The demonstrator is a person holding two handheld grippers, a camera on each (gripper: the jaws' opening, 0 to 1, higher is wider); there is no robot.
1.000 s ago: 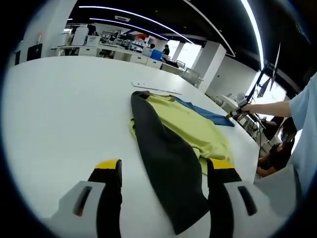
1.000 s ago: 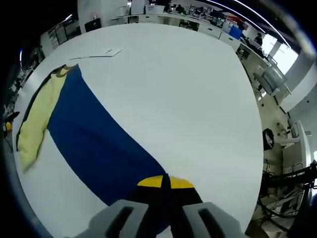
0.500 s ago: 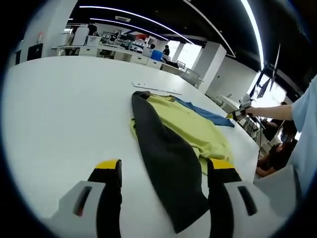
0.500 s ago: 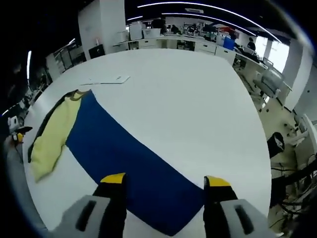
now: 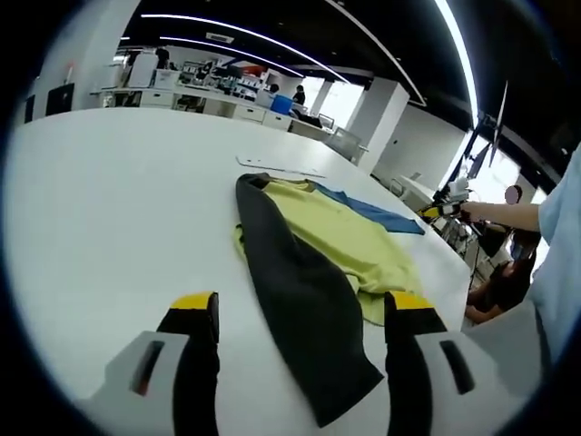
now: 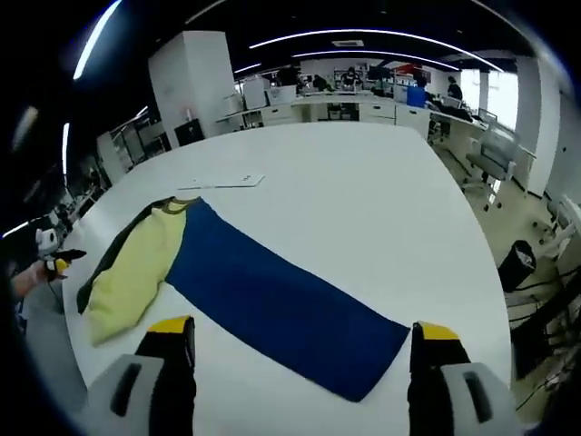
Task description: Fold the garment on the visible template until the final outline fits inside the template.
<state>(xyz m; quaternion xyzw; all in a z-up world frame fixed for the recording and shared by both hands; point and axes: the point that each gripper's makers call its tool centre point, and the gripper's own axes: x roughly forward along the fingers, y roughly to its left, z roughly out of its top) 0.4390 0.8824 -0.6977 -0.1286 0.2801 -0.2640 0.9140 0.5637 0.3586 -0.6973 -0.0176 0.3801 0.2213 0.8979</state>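
The garment lies flat on the white table (image 5: 109,200): a yellow body (image 5: 340,232), a dark grey sleeve (image 5: 295,300) running toward me, and a blue sleeve (image 5: 377,213) on the far side. My left gripper (image 5: 301,307) is open, its jaws on either side of the grey sleeve's end and above it. In the right gripper view the blue sleeve (image 6: 281,304) stretches out flat, with the yellow body (image 6: 136,268) at its left. My right gripper (image 6: 302,329) is open and holds nothing, just short of the sleeve's end. A flat white sheet (image 5: 277,166) (image 6: 231,182) lies beyond the collar.
A person's light blue sleeve (image 5: 558,227) fills the right side of the left gripper view, the hand holding the right gripper (image 5: 442,209). The left gripper (image 6: 53,263) shows small at the left of the right gripper view. Desks and chairs stand beyond the table's far edge.
My right gripper was shut on the end of the blue sleeve; it has opened, let the sleeve go and drawn back. The sleeve now lies flat. The left gripper has barely moved.
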